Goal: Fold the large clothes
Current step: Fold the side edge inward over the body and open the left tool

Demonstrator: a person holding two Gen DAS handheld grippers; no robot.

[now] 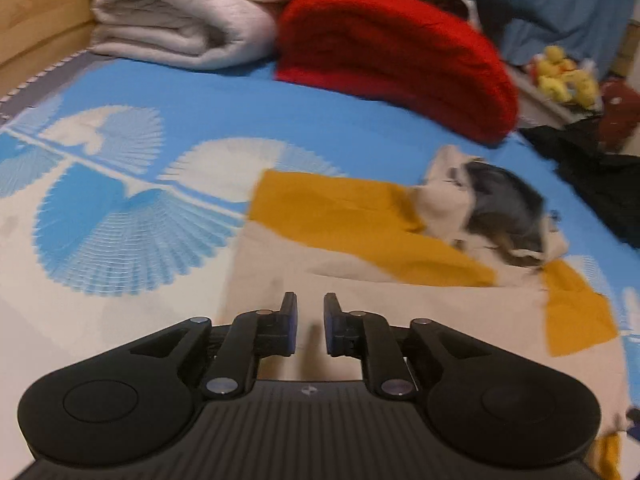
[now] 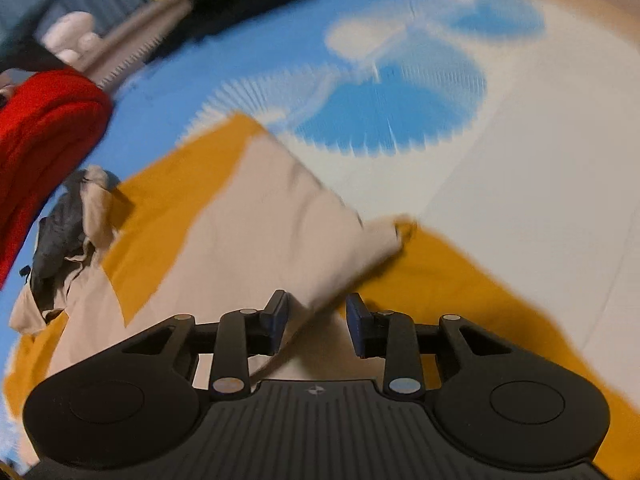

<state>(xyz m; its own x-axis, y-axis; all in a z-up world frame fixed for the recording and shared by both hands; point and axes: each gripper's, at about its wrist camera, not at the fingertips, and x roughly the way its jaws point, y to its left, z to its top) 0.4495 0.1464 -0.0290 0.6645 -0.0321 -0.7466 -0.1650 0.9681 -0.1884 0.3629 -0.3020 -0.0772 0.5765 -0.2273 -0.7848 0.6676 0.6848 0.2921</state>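
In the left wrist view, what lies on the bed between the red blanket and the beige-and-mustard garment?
Only bare bedsheet, blue with a white fan print, lies between the red blanket and the beige-and-mustard garment. The left wrist view shows it.

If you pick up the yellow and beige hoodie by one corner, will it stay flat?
Probably not. The hoodie is soft cloth, already creased and lying in folds, so it would likely droop and unfold. Its hood is bunched up and may flop over. It looks light, not slippery.

Blue-and-white patterned bed (image 1: pixel 248 108) under beige-and-mustard garment (image 1: pixel 360 216), red blanket (image 1: pixel 392 56), cream blanket (image 1: pixel 176 12).
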